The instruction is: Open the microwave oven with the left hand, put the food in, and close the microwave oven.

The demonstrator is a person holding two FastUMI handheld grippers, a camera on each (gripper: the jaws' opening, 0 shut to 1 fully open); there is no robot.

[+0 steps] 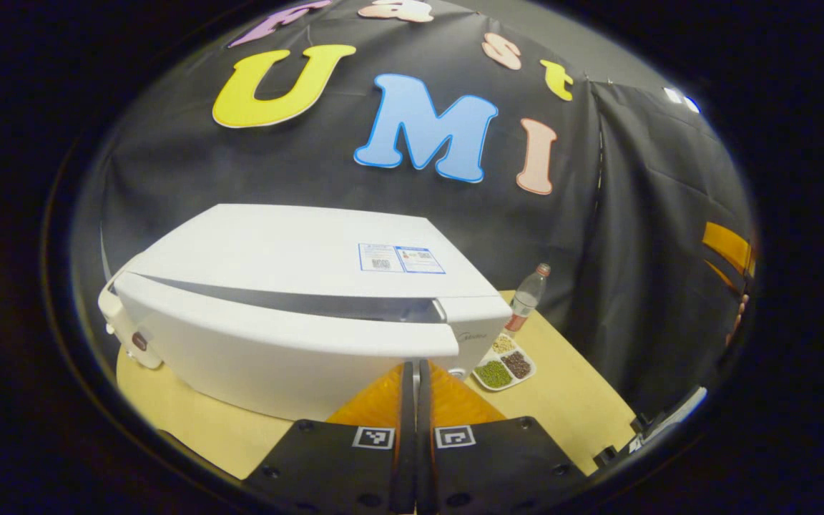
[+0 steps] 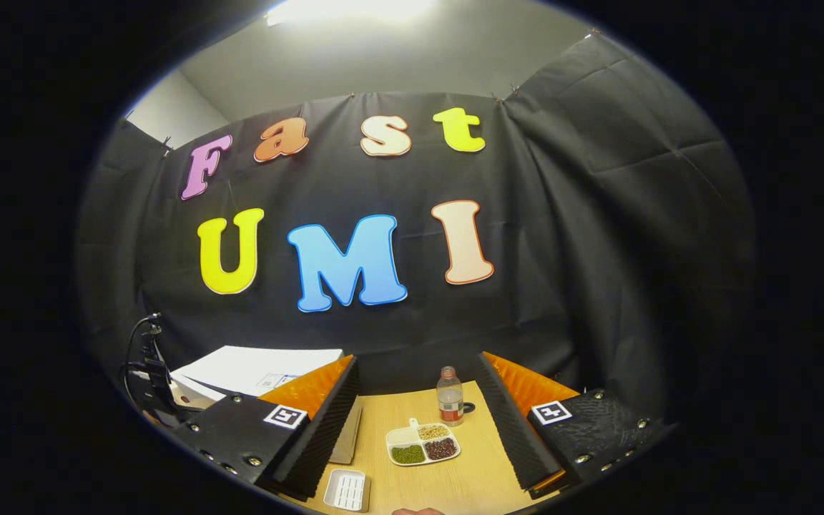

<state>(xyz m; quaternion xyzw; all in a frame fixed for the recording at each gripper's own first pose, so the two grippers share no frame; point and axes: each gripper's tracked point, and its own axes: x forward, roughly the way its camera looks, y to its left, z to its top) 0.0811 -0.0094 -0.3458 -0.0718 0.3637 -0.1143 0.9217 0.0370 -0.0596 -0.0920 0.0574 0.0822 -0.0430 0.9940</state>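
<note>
Here the white microwave (image 1: pixel 297 300) sits on the wooden table (image 1: pixel 569 400), its door slightly ajar. Just beside it lies a divided tray (image 2: pixel 423 445) holding green beans, dark beans and pale grains, with a bottle (image 2: pixel 449 397) behind. The left gripper (image 1: pixel 412 379) is pressed together before the door; the right gripper (image 2: pixel 419 429) is spread wide above the tray. A small white dish (image 2: pixel 346 490) rests nearer.
</note>
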